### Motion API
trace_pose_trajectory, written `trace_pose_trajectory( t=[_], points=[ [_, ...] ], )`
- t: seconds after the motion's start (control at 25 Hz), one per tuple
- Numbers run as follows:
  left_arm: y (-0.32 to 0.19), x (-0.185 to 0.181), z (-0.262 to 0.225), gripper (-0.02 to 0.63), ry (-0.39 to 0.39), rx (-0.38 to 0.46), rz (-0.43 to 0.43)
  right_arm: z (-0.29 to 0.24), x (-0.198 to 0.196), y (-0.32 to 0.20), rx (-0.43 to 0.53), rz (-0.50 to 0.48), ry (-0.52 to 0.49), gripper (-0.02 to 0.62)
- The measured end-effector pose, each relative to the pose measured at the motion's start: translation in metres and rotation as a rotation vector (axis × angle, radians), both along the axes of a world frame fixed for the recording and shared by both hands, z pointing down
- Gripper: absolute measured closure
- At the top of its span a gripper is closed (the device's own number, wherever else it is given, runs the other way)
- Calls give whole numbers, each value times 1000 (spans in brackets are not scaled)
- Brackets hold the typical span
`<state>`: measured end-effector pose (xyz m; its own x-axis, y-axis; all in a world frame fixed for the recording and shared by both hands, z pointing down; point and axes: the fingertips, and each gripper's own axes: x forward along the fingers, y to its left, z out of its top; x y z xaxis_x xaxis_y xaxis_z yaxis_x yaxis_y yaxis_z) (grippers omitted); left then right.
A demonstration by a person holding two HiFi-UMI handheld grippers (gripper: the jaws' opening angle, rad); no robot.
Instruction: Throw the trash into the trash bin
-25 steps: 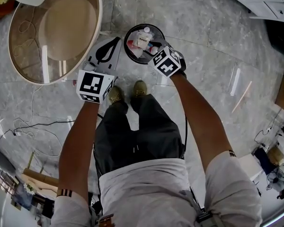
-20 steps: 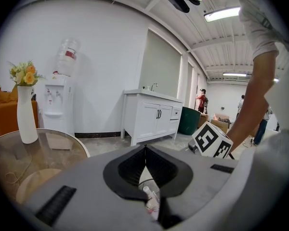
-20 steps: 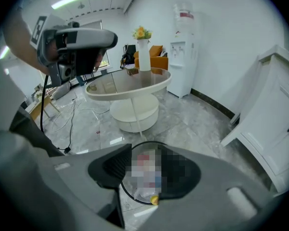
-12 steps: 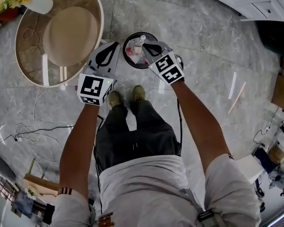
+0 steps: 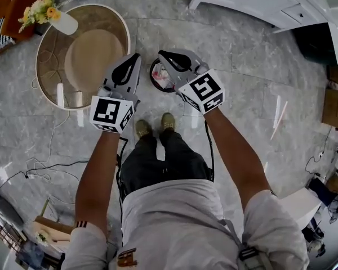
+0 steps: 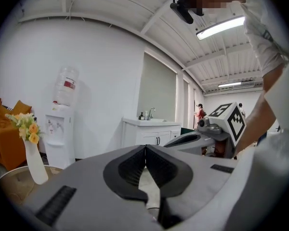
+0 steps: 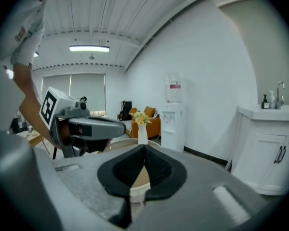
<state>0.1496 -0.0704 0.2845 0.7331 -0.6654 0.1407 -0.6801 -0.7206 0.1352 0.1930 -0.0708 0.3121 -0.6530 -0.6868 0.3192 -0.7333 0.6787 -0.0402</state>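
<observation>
A small round black trash bin (image 5: 152, 79) stands on the marble floor just ahead of the person's shoes (image 5: 168, 121). White and red trash (image 5: 164, 76) lies inside it. Both grippers are held high above the floor, pointing forward almost level. My right gripper (image 5: 161, 54) hangs over the bin and hides its right half; its jaws (image 7: 144, 147) have just been closing and now meet with nothing between them. My left gripper (image 5: 137, 57) is left of the bin, near the table's edge, and its tips (image 6: 145, 147) also touch on nothing.
A round glass-topped table (image 5: 122, 35) stands left of the bin, with a white vase of yellow flowers (image 5: 61, 21) on it. White cabinets (image 5: 270, 4) line the far side. Cables (image 5: 45, 162) trail over the floor at left. A water dispenser (image 6: 60, 134) stands by the wall.
Both grippers have risen away from the bin and tilted toward level. The right gripper's jaws, open over the bin before, are now shut. The bin looks smaller and farther below.
</observation>
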Motion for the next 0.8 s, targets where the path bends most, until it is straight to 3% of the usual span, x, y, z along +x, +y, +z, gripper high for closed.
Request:
trace_pose_trajectory(
  t=[0.28, 0.8],
  points=[
    [15, -6, -85, 606, 43, 63, -3, -105, -11, 19, 106, 16, -141, 594],
    [49, -11, -198, 606, 55, 188, 19, -214, -17, 52, 261, 4, -226, 595]
  ],
)
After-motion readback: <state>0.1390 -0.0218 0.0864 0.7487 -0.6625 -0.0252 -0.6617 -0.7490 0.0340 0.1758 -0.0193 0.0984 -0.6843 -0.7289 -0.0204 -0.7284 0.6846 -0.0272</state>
